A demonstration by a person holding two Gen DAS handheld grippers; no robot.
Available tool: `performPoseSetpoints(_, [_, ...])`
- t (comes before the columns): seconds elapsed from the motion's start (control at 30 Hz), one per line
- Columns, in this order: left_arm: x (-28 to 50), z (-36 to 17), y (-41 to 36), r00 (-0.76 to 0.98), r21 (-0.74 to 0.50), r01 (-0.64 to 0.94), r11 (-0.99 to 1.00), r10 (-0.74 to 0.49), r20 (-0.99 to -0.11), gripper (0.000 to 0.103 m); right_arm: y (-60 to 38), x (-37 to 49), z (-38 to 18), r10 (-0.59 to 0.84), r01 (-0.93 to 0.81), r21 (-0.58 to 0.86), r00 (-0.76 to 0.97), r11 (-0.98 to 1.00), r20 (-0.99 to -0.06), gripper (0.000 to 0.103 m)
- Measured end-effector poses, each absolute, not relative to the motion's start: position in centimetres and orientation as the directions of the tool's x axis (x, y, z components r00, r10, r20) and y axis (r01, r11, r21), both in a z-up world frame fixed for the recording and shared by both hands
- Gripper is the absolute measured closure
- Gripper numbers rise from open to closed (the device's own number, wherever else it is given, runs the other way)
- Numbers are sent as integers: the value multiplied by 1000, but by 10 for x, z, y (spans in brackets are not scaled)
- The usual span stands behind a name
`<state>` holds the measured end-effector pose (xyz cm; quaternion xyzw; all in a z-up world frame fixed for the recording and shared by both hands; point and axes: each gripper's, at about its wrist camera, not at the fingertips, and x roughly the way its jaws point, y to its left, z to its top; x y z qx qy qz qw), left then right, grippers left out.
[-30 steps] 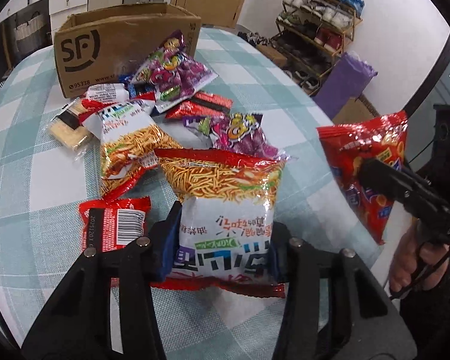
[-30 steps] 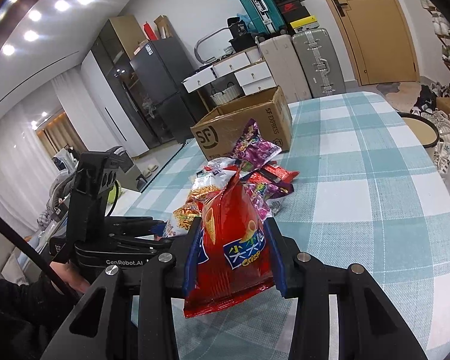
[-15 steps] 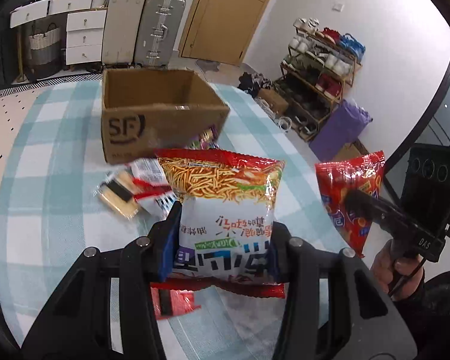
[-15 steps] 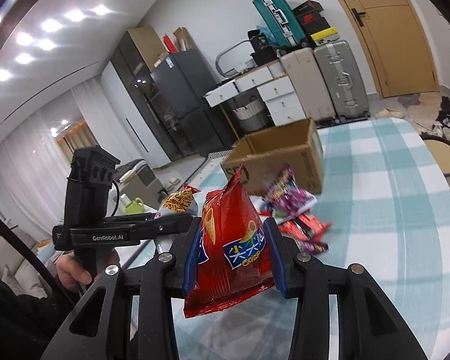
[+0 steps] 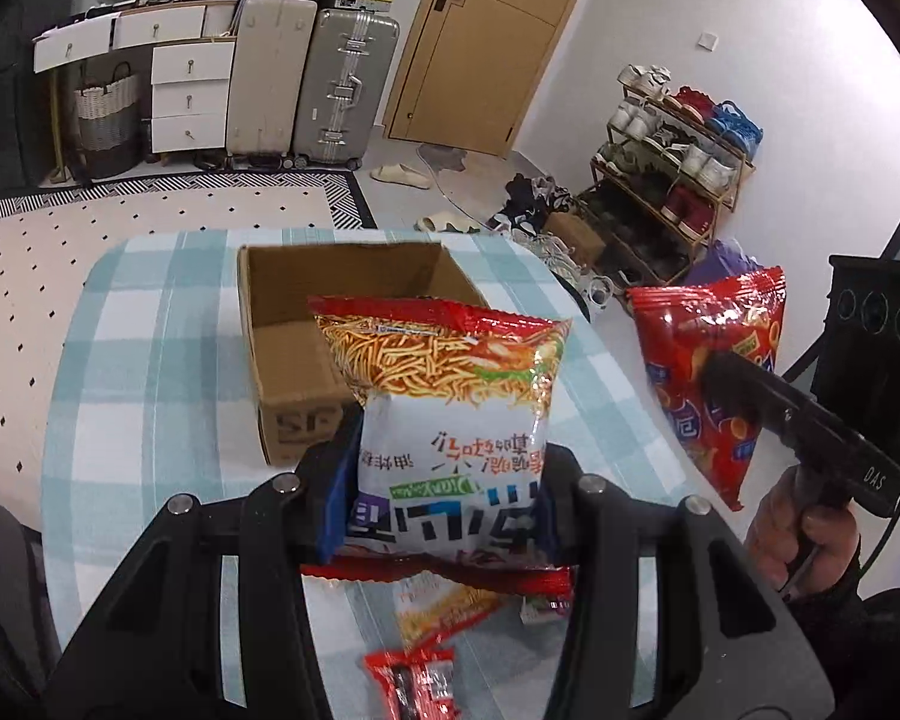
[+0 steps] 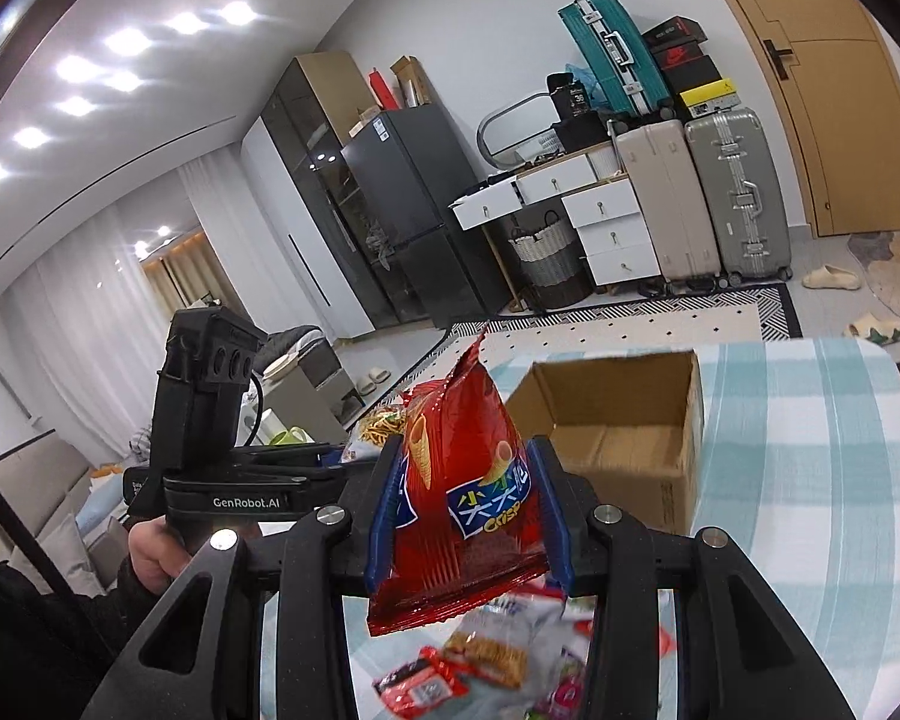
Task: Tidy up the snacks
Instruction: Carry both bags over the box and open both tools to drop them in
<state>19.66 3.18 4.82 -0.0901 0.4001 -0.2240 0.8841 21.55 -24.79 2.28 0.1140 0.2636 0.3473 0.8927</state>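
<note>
- Overall, the table (image 5: 126,324) with its blue-and-white check cloth now lies well below both cameras; a second ago the view sat low over the snack pile, so both grippers have risen and travelled forward.
- Cardboard box (image 5: 306,348): open-topped and, as far as visible, empty. It has come from the far background to directly ahead of both grippers, which suggests the carry is nearly complete and release is the next step.
- Noodle-snack bag (image 5: 450,420): clamped across its lower half between the blue pads of the left gripper (image 5: 444,498), jaws closed to the bag's width. It hangs clear of the table, at the box's near edge, no longer resting among the pile.
- Red crisp bag (image 6: 462,498): pinched edge-on by the right gripper (image 6: 468,516), jaws narrow, held aloft beside the box's near corner; grip unchanged.
- Loose packets (image 6: 480,666): left on the cloth below, blurred; these await sorting.
</note>
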Motion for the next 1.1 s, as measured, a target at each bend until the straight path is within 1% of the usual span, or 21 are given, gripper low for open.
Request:
performPoseSetpoints(0.13, [243, 61, 34, 577, -326, 316, 891, -453, -680, 59, -237, 253, 36, 680, -568, 374, 613, 733, -402, 63])
performPoseSetpoints(0.27, [290, 63, 30, 576, -297, 300, 906, -420, -701, 59, -230, 297, 34, 678, -552, 394, 597, 735, -429, 63])
performPoseSetpoints(0.4, [339, 51, 27, 574, -258, 284, 924, -379, -726, 59, -227, 334, 20, 670, -528, 413, 587, 742, -454, 63])
performPoseSetpoints(0.57, [385, 25, 25, 541, -246, 260, 934, -351, -764, 59, -227, 372, -9, 646, -496, 414, 575, 763, -501, 63])
performPoseSetpoints(0.77, [408, -21, 14, 499, -222, 251, 942, -322, -805, 59, -225, 402, -46, 610, -465, 396, 558, 791, -562, 63])
performPoseSetpoints(0.9, [404, -53, 7, 475, -221, 253, 942, -320, -820, 59, -227, 412, -63, 600, -453, 396, 548, 799, -583, 62])
performPoseSetpoints(1.1, [404, -82, -2, 460, -212, 255, 944, -311, -831, 58, -223, 420, -77, 586, -452, 380, 532, 807, -611, 62])
